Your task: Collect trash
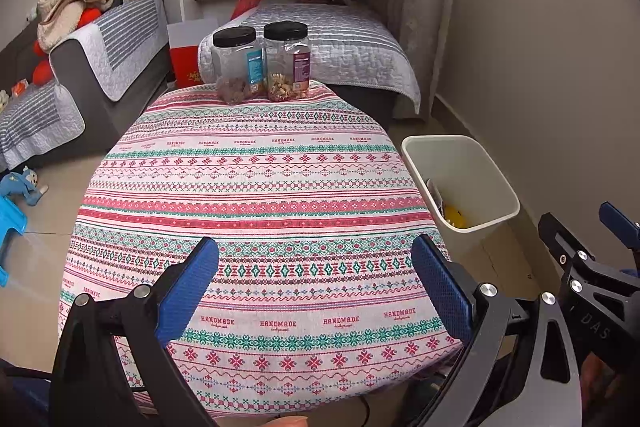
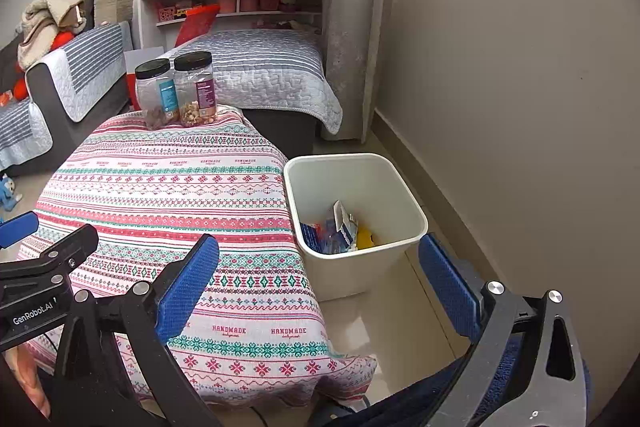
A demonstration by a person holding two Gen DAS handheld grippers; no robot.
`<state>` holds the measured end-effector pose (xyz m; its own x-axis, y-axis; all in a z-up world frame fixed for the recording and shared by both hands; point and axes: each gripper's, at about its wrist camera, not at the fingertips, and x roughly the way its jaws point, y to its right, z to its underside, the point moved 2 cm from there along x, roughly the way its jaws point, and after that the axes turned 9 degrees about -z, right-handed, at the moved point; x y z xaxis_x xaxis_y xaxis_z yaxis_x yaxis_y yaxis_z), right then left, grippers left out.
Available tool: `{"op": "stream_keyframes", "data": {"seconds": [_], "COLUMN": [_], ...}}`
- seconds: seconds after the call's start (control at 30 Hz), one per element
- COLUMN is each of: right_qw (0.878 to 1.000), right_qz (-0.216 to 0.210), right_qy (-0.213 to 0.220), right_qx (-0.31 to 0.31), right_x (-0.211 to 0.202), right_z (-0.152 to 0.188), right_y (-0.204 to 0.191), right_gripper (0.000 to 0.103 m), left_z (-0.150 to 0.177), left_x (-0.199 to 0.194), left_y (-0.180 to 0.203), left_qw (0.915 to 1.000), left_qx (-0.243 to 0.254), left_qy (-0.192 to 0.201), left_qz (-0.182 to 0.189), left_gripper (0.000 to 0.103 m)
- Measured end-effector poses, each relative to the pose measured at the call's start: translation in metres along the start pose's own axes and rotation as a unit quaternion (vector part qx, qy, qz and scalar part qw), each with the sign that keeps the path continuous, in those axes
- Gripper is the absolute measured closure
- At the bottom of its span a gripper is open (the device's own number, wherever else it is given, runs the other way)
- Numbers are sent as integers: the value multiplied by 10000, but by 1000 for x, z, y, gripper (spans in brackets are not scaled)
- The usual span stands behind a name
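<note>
Both sets of blue fingers [image 1: 202, 289] spread apart, gripping nothing.
Trash [image 2: 344, 227] lies inside the white bin [image 2: 416, 227]; beside the bin, the surface [image 1: 248, 187] carries only two jars [image 1: 262, 63], so look carefully before grabbing.

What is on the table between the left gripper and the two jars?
Nothing but bare patterned tablecloth. In the left wrist view, the stretch from the open left gripper to the two jars at the far edge holds no trash.

Woven cloth tablecloth [image 1: 256, 187], smooth matt plastic bin [image 2: 384, 179], clear plastic jars [image 1: 260, 63].
</note>
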<state>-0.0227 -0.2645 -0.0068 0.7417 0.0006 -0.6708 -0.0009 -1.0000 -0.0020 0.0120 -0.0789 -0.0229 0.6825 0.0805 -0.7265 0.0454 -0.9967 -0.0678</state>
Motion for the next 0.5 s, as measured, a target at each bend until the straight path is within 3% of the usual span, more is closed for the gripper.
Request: {"op": "stream_keyframes", "data": {"seconds": [0.5], "right_qw": [10000], "right_qz": [10], "right_qy": [3], "right_qx": [-10], "right_x": [0], "right_z": [0], "right_y": [-1], "right_gripper": [7], "left_z": [-2], "left_x": [-3], "left_y": [1], "left_qw": [10000], "left_qx": [-13], "left_qy": [33], "left_qz": [82], "left_gripper": [9]}}
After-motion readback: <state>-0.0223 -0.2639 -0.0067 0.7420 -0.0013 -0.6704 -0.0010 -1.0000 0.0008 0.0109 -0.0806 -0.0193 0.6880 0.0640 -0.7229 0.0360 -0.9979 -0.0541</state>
